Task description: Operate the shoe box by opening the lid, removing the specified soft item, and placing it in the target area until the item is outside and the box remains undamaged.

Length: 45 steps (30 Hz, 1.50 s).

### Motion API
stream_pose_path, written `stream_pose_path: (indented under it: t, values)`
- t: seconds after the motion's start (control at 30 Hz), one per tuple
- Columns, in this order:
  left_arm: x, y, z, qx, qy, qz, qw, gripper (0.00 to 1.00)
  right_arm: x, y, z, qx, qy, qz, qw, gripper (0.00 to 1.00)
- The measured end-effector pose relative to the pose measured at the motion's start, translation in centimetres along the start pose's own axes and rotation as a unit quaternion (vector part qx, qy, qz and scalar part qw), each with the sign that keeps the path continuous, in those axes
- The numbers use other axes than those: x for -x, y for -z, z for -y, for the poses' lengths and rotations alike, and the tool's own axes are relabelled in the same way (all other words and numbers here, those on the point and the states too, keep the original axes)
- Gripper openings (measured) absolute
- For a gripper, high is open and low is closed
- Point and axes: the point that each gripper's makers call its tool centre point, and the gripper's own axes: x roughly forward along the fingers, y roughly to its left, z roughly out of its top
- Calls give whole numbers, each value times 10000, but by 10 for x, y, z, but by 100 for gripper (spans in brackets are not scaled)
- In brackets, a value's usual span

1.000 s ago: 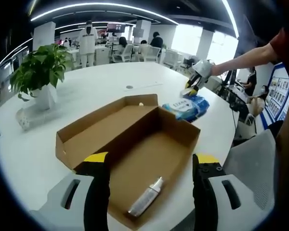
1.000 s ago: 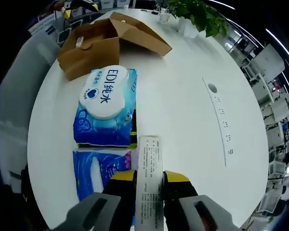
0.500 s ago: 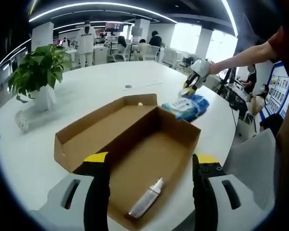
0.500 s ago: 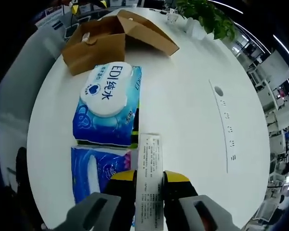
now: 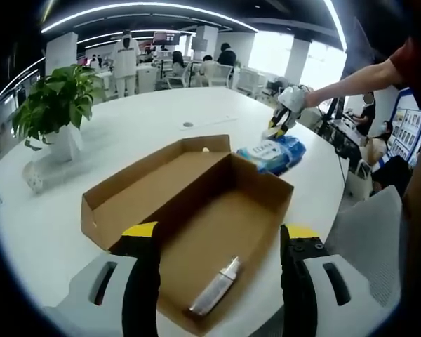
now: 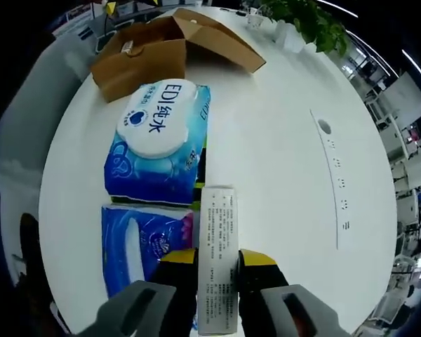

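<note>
An open cardboard box [image 5: 196, 232] sits on a round white table [image 5: 126, 133], its lid folded back flat, so the inside is reachable from above. A small bottle [image 5: 214, 286] lies on the box floor. Two blue wipe packs [image 6: 158, 137] crowd the table just beyond the box. A potted plant [image 5: 52, 105] stands well apart. Bare tabletop spreads between them.

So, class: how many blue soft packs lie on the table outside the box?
2. A wipes pack with a white lid lies nearest the box; a second blue pack lies just behind it, beside the right gripper. Others may be hidden.
</note>
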Motion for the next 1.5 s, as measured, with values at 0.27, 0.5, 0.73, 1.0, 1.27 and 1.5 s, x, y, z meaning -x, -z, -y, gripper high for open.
stream_pose_path:
  t: [0.27, 0.5, 0.73, 1.0, 1.27, 1.5]
  values:
    - [1, 3, -3, 25, -41, -42, 10000, 69, -2, 7, -2, -16, -33, -75, 10000, 17]
    - [1, 2, -2, 24, -42, -34, 10000, 69, -4, 13, -3, 11, -74, -167, 9998, 17]
    - [1, 2, -2, 10, -58, -25, 10000, 69, -4, 20, -1, -7, -22, -255, 9997, 17]
    - [0, 1, 1, -6, -32, -24, 10000, 69, -5, 22, -3, -93, 5, -293, 9995, 17]
    - [1, 1, 2, -19, -32, -20, 10000, 69, -3, 22, -2, -139, 52, -299, 9994, 18]
    - [0, -4, 4, -28, -7, 42, 10000, 69, 9, 22, 1, -252, 177, -243, 9992, 19]
